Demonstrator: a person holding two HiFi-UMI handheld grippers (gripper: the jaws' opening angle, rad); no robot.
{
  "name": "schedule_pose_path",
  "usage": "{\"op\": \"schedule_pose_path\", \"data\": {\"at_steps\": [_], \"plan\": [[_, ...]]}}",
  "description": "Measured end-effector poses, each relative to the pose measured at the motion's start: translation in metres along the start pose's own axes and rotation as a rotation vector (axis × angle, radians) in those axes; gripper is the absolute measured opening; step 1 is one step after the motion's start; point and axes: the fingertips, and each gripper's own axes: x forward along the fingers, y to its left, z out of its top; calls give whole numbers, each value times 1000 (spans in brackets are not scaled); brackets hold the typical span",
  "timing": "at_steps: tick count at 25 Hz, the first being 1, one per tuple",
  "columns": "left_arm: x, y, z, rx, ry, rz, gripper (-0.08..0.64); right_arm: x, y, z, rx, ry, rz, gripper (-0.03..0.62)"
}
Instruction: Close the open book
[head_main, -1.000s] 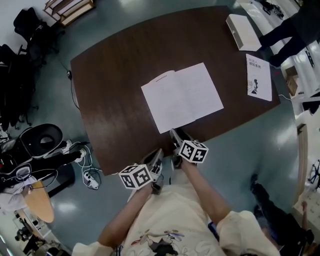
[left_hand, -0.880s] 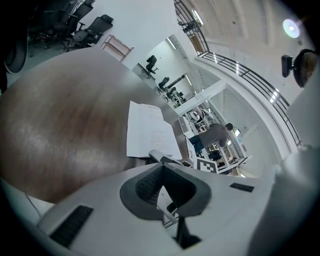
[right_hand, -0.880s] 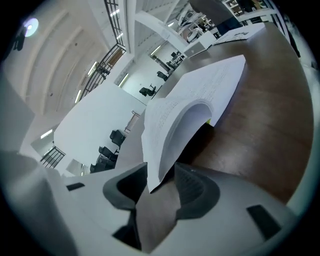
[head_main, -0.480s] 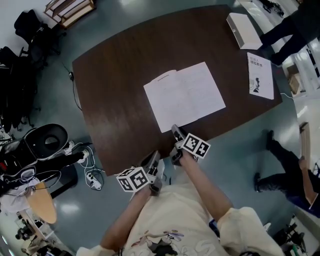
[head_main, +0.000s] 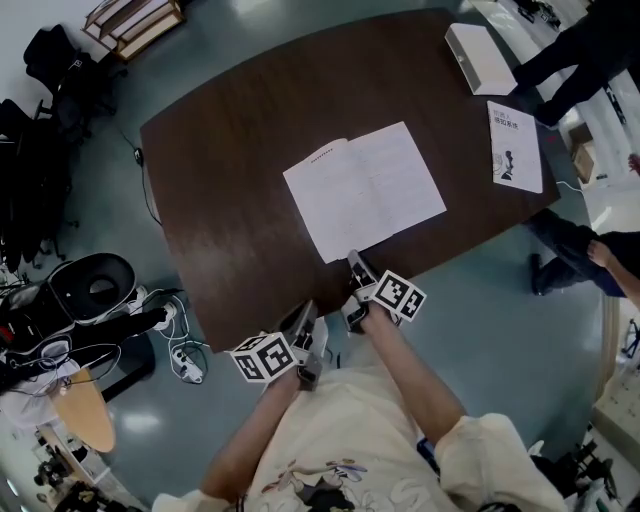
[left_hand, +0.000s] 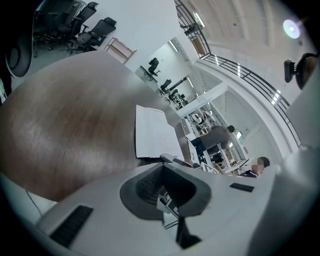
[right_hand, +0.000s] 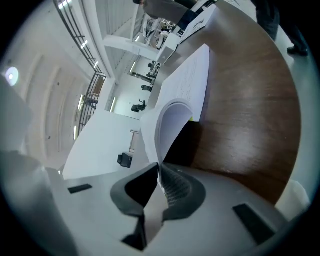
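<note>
The open book (head_main: 365, 190) lies flat with white pages up in the middle of the dark wooden table (head_main: 230, 130). My right gripper (head_main: 354, 262) is at the book's near edge. Its jaws are closing, and in the right gripper view a white page (right_hand: 167, 125) curls up from the book (right_hand: 192, 80) and runs between the pads of the right gripper (right_hand: 159, 167). My left gripper (head_main: 308, 310) hangs shut and empty just off the table's near edge. In the left gripper view, the left gripper (left_hand: 161, 167) points across the table at the book (left_hand: 152, 132).
A closed booklet (head_main: 515, 147) and a white box (head_main: 480, 58) lie at the table's far right end. A person's legs (head_main: 575, 250) stand on the floor to the right. Office chairs, a black bin (head_main: 90, 285) and floor cables (head_main: 180, 350) are on the left.
My right gripper has rolled and its jaws have come together on the book's near page edge. The left gripper has stayed put. People at the right have walked about.
</note>
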Motion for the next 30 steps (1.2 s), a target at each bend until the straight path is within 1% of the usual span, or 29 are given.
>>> {"op": "schedule_pose_path", "data": {"at_steps": [3,10,13,16,18,19,21,24,26,28,30], "plan": [[1,-3,-1,11,5,-6,5,-6,6,4,59,-16,48,26],[6,-13,-3,43,22,-21,5,-21,23,19,105,-17,106,23],[10,-21,-6,86,40,-27,5,-28,31,25,117,-22,129,23],[24,-30,-12,163,72,-16,5,-36,34,39,127,-28,147,23],[36,-33,-14,200,89,-16,5,-40,33,48,132,-28,141,23],[43,-36,-14,202,94,-26,5,-42,32,51,135,-27,134,23],[57,-41,-12,186,96,-54,8,-45,32,57,134,-27,130,23],[77,-42,-5,117,88,-66,102,-47,34,65,138,-28,147,23],[89,-40,2,88,80,-56,133,-49,34,70,144,-28,154,23],[100,-39,9,74,72,-59,143,-49,34,75,148,-31,173,23],[109,-40,15,41,65,-82,146,-49,33,76,153,-29,183,23]]}}
